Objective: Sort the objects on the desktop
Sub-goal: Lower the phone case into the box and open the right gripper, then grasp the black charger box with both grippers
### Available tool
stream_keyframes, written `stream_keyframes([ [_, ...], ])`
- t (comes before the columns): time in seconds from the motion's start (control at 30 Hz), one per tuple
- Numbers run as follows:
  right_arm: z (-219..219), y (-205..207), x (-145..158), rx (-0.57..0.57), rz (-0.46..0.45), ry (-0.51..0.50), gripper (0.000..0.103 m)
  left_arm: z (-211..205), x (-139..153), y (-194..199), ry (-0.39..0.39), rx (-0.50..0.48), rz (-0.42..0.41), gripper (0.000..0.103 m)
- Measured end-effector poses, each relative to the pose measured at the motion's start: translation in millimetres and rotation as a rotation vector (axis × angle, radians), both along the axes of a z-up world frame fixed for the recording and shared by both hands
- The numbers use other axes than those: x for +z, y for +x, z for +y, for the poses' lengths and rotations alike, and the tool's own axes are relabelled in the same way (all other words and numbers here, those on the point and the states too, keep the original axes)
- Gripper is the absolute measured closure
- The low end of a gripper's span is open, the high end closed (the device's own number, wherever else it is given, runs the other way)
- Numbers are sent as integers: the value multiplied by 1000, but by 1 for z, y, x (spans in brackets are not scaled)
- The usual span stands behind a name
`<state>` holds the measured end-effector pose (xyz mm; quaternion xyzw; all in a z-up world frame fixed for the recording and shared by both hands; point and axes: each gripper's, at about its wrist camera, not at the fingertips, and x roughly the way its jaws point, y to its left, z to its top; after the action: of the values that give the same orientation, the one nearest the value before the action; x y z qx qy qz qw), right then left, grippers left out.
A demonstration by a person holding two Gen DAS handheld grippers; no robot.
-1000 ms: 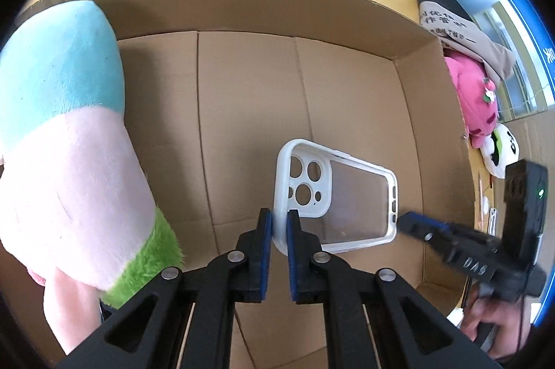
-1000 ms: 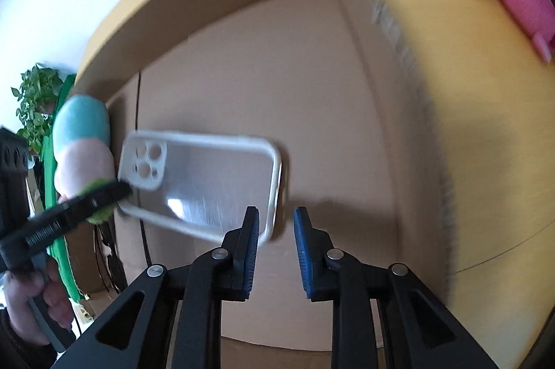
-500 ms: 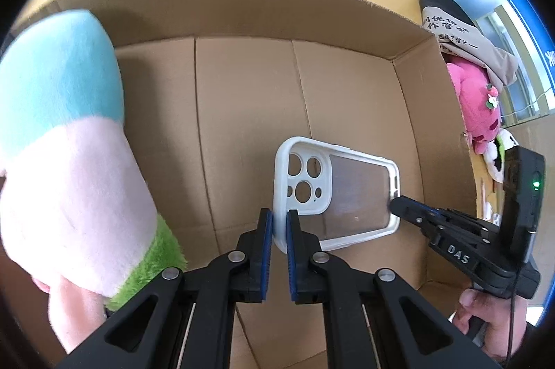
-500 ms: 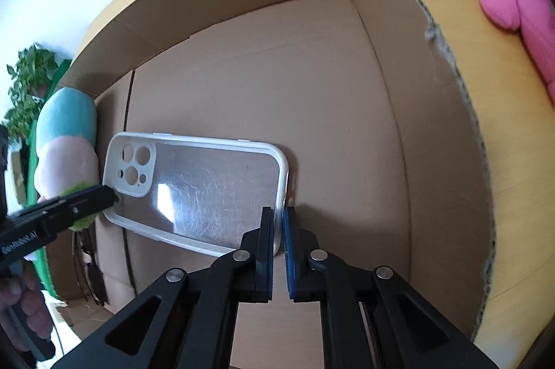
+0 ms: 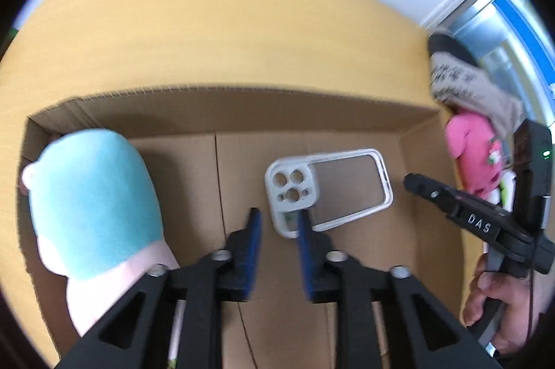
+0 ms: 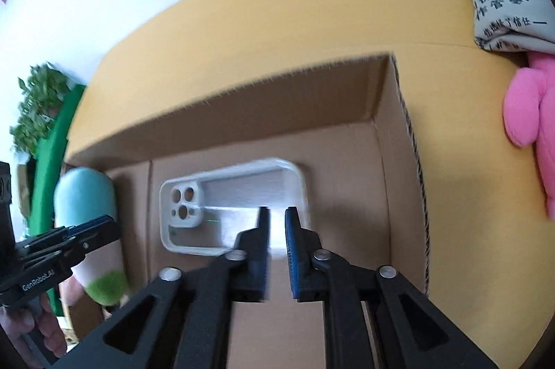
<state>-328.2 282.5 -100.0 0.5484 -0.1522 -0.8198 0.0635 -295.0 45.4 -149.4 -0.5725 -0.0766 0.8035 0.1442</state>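
A clear phone case (image 5: 329, 192) lies on the floor of a cardboard box (image 5: 242, 101) at frame centre, beside a plush toy (image 5: 93, 195) at left. The left gripper (image 5: 277, 226) stands wide and empty over the case's camera end, and the right gripper (image 6: 275, 230) is narrowly parted, also empty. With the case apparently released in the box, both tools are best lifted straight up, clear of its rim, before seeking the next object.
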Motion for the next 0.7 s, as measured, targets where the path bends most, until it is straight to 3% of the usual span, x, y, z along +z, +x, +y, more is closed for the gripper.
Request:
stream_keyframes([
  [0.03,0,7,4,7,13,2,41,-1,7,10,-9,-8,22,56],
  [0.07,-2,18,7,21,19,0,32,-1,12,18,-5,-18,31,55],
  [0.2,-15,79,2,109,-58,-78,32,1,8,74,50,-97,-47,55],
  [0.3,-31,127,-5,152,-115,-83,32,9,-17,120,18,-174,-147,55],
  [0.43,-32,181,-24,136,-208,-48,32,5,-52,160,32,-177,-316,55],
  [0.53,-35,206,-33,136,-248,35,37,-1,-56,181,21,-173,-335,55],
  [0.7,-40,218,-30,134,-246,62,36,-16,-31,201,-28,-157,-255,55],
])
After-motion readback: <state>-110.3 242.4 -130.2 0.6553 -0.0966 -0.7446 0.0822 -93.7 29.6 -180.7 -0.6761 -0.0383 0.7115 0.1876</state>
